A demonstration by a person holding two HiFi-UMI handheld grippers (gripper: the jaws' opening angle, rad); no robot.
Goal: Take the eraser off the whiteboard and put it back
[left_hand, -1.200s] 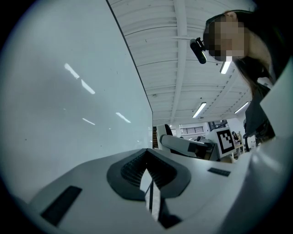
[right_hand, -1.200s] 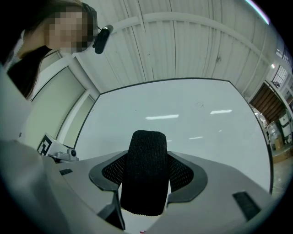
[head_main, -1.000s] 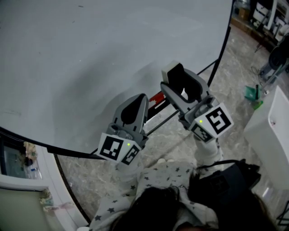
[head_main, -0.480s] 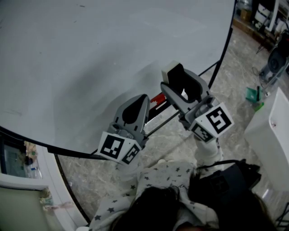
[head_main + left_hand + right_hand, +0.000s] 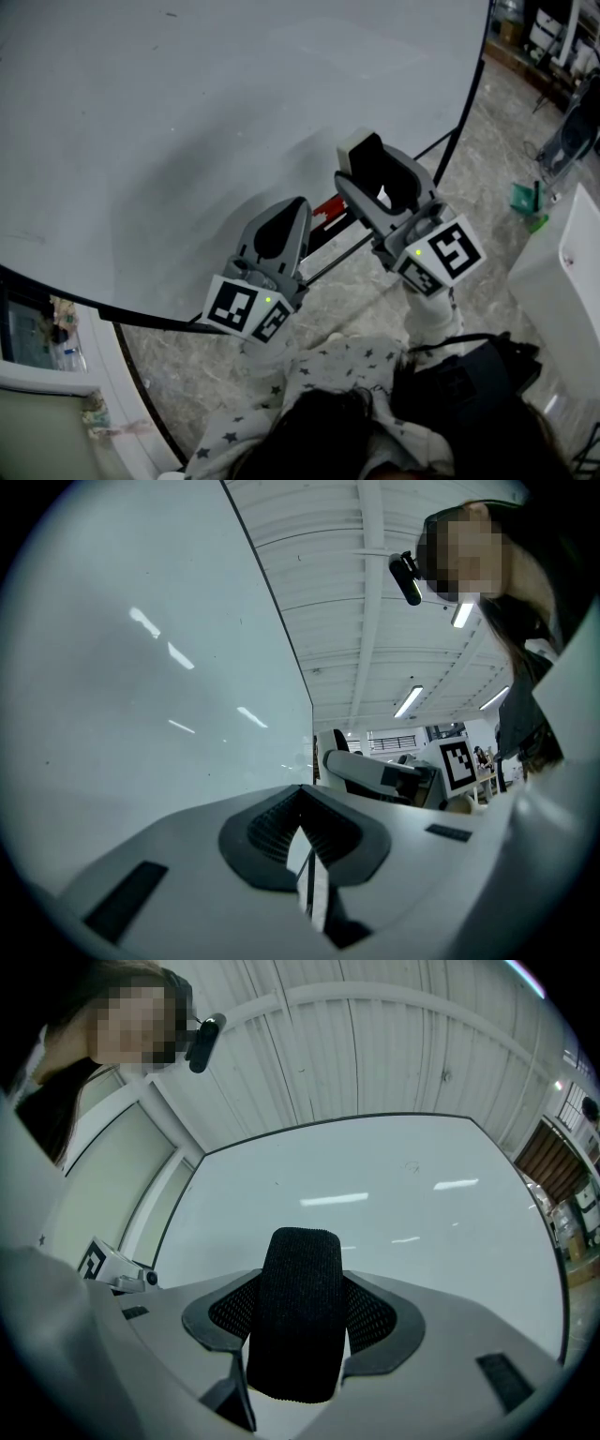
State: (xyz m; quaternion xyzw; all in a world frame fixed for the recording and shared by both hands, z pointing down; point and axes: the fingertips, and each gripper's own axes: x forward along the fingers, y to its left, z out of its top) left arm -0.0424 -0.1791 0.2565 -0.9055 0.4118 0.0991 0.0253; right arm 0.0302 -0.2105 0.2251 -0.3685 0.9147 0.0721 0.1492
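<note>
The eraser [image 5: 360,154], a white block with a black felt face [image 5: 298,1312], sits between the jaws of my right gripper [image 5: 373,178], which is shut on it just in front of the lower edge of the whiteboard [image 5: 187,122]. In the right gripper view the felt stands upright between the two pads, with the whiteboard [image 5: 394,1185] behind it. My left gripper [image 5: 292,208] hangs lower left of the right one, shut with nothing in it; its pads [image 5: 281,822] meet at the tip. The whiteboard [image 5: 131,667] fills the left of that view.
A red object [image 5: 324,207] lies on the board's tray between the grippers. The black stand frame [image 5: 461,94] runs down the board's right edge to the marble floor. A white cabinet [image 5: 561,272] and a green item [image 5: 523,195] stand at the right.
</note>
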